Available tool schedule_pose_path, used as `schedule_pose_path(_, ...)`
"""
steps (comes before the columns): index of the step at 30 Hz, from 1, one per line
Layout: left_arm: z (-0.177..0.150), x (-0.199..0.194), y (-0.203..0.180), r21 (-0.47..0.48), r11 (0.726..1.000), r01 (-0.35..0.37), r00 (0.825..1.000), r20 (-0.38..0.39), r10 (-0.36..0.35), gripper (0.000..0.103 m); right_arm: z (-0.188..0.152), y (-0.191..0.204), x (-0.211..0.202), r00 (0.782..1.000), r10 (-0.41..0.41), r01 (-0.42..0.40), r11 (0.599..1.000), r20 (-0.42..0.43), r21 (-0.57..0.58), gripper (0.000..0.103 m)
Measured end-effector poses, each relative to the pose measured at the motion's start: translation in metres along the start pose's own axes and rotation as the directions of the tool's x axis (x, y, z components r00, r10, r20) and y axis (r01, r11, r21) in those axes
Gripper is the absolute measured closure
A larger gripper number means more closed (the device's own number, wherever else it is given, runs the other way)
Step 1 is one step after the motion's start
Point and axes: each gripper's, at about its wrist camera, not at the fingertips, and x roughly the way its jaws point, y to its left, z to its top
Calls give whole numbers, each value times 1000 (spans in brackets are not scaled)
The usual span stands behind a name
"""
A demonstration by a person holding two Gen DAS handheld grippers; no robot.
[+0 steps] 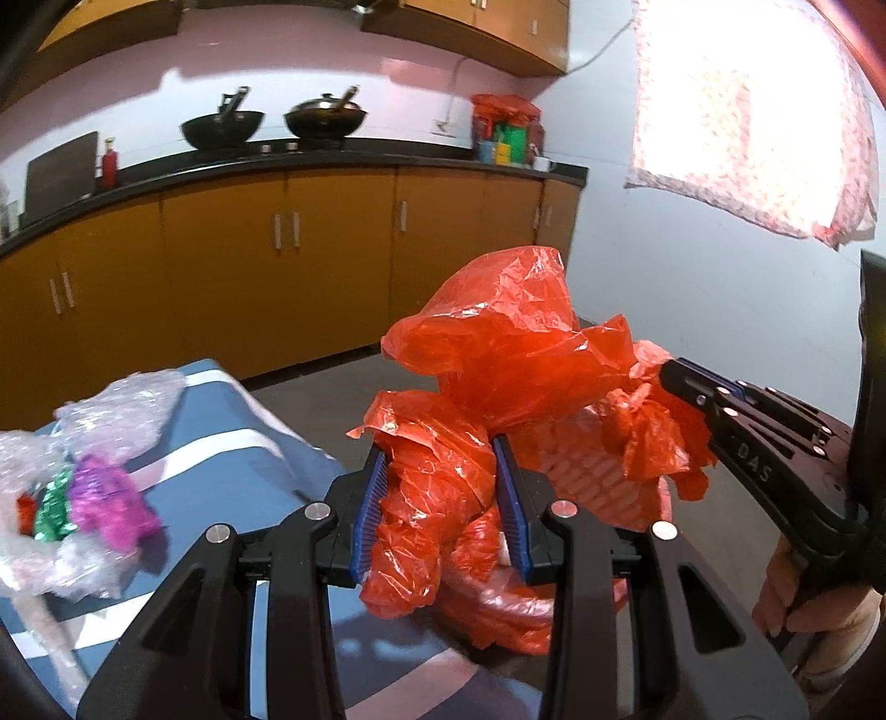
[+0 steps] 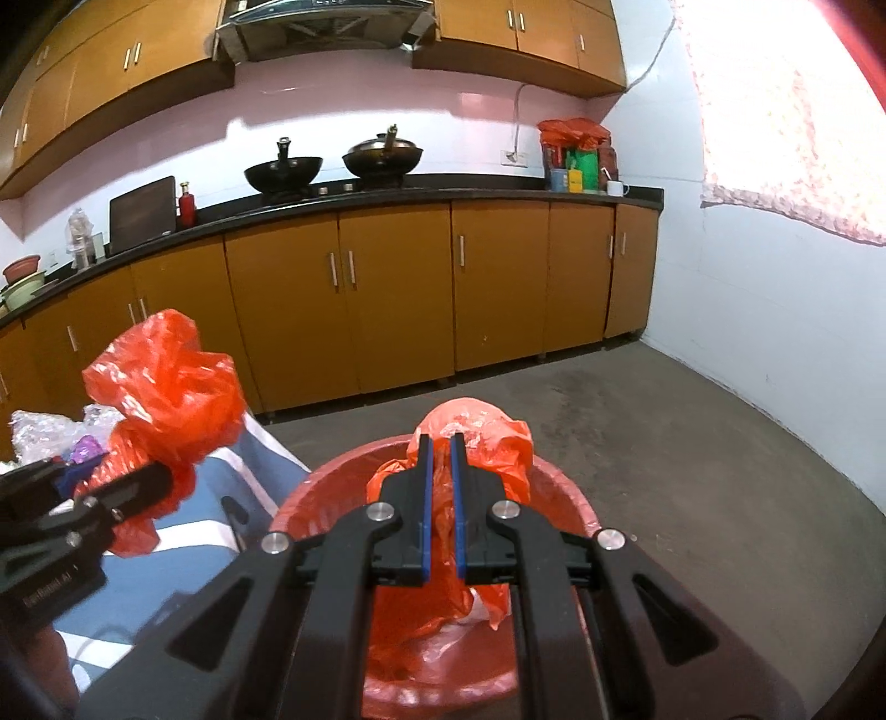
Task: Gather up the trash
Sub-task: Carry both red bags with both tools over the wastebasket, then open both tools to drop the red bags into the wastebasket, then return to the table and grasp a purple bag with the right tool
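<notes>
Left gripper (image 1: 437,498) and right gripper (image 2: 441,498) each clamp one side of the red bag (image 1: 498,354), held above the red bin (image 2: 559,493); remaining trash (image 1: 83,487) lies left, nearer the left.

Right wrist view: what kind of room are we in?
A home kitchen, most likely. A black counter runs over brown cabinets, two woks sit on a hob, and a range hood hangs above them.
</notes>
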Motion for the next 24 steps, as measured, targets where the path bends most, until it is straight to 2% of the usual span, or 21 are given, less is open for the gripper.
schedule_pose_path(10,5,45,-23,30,998,50,997,-61,-48,63,5,-27,23,1000,5,-4,998,-11,56,95)
schedule_pose_path(13,3,54,-23,20,998,58,995,-81,-56,57,6,-37,29,1000,26,-25,995,-15,94,91)
schedule_pose_path(14,2,57,-23,12,998,61,994,-88,-59,53,5,-36,29,1000,27,-25,995,-15,101,87)
schedule_pose_path(15,1,60,-22,4,998,64,993,-95,-64,48,3,-38,31,999,35,-33,993,-17,112,78)
schedule_pose_path(17,-3,62,-20,-9,997,72,991,-111,-72,47,1,-41,31,999,40,-37,992,-16,124,69)
schedule_pose_path(24,-6,51,-11,-12,999,32,993,-109,-34,47,-8,-38,27,999,39,-35,993,-29,117,67)
